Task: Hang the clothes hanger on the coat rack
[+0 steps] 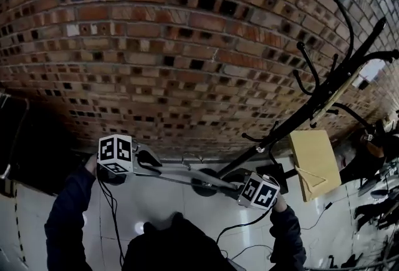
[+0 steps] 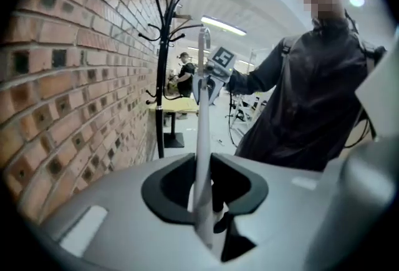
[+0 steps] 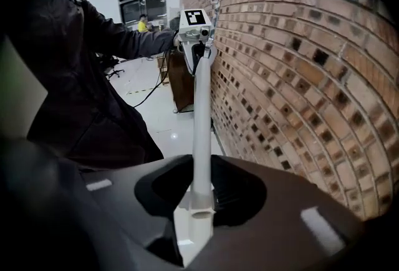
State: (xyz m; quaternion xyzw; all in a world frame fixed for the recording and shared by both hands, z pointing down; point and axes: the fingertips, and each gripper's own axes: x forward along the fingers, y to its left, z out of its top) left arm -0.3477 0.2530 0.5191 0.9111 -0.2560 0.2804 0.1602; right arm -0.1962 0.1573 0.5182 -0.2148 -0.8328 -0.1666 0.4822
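A white clothes hanger [image 1: 190,177] is held level in front of the person, one end in each gripper. My left gripper [image 1: 151,167] is shut on its left end, and my right gripper [image 1: 235,187] is shut on its right end. In the left gripper view the hanger [image 2: 202,120] runs from between my jaws to the right gripper [image 2: 215,70], its hook sticking up. In the right gripper view the hanger's arm [image 3: 201,108] leads to the left gripper [image 3: 194,30]. The black coat rack [image 1: 324,92] stands by the brick wall at the right, apart from the hanger.
A brick wall [image 1: 187,45] fills the front. A light wooden table [image 1: 315,164] stands behind the coat rack [image 2: 163,64]. Black cables [image 1: 246,223] trail from the grippers over the pale floor. Other people and equipment [image 1: 374,157] are at the far right.
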